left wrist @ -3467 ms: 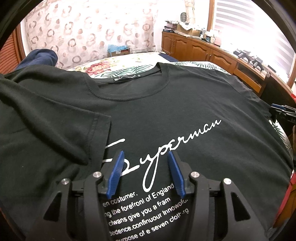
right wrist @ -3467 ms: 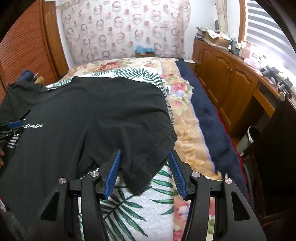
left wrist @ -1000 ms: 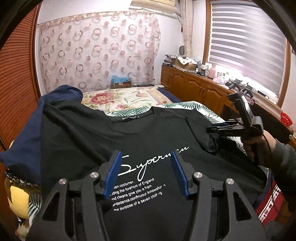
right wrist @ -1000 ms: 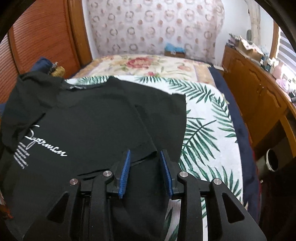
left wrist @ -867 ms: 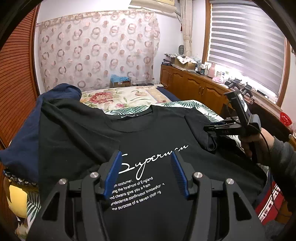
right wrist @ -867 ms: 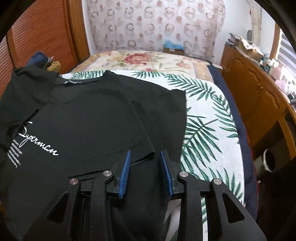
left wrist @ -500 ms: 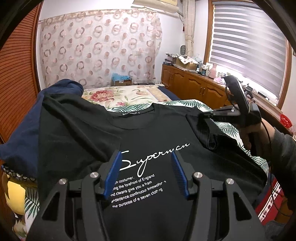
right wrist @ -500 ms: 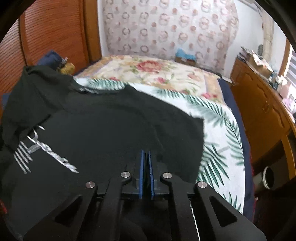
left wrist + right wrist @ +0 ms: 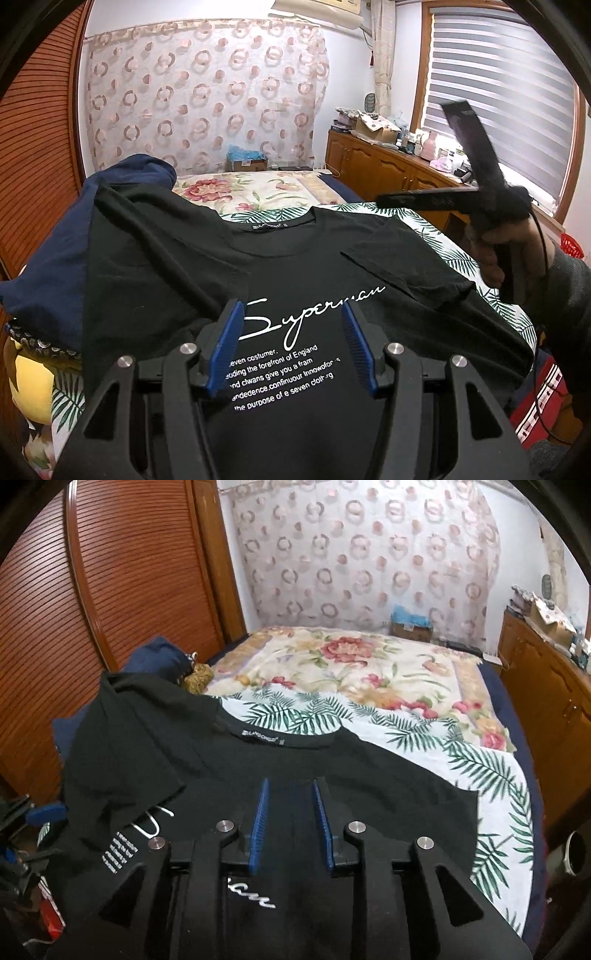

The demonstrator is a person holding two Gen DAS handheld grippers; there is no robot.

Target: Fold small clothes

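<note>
A black T-shirt [image 9: 295, 266] with white "Superman" script lies face up on the bed, collar at the far side. Both sleeves are folded in over the chest; the right sleeve [image 9: 399, 258] lies flat on the front. My left gripper [image 9: 293, 317] is open and empty above the print. My right gripper [image 9: 290, 794] is open and empty above the shirt's right chest; it shows raised in the left wrist view [image 9: 424, 199], held clear of the cloth. The shirt also fills the right wrist view [image 9: 332, 771].
A palm-leaf sheet [image 9: 480, 775] and floral blanket [image 9: 369, 657] cover the bed. Navy clothing [image 9: 62, 258] is heaped at the left beside a slatted wooden door [image 9: 92, 590]. Wooden cabinets [image 9: 388, 170] run along the right under the window.
My right gripper was shut on the right sleeve, carried it inward over the chest, then opened and lifted away. The sleeve now lies flat. My left gripper stayed open and hardly moved.
</note>
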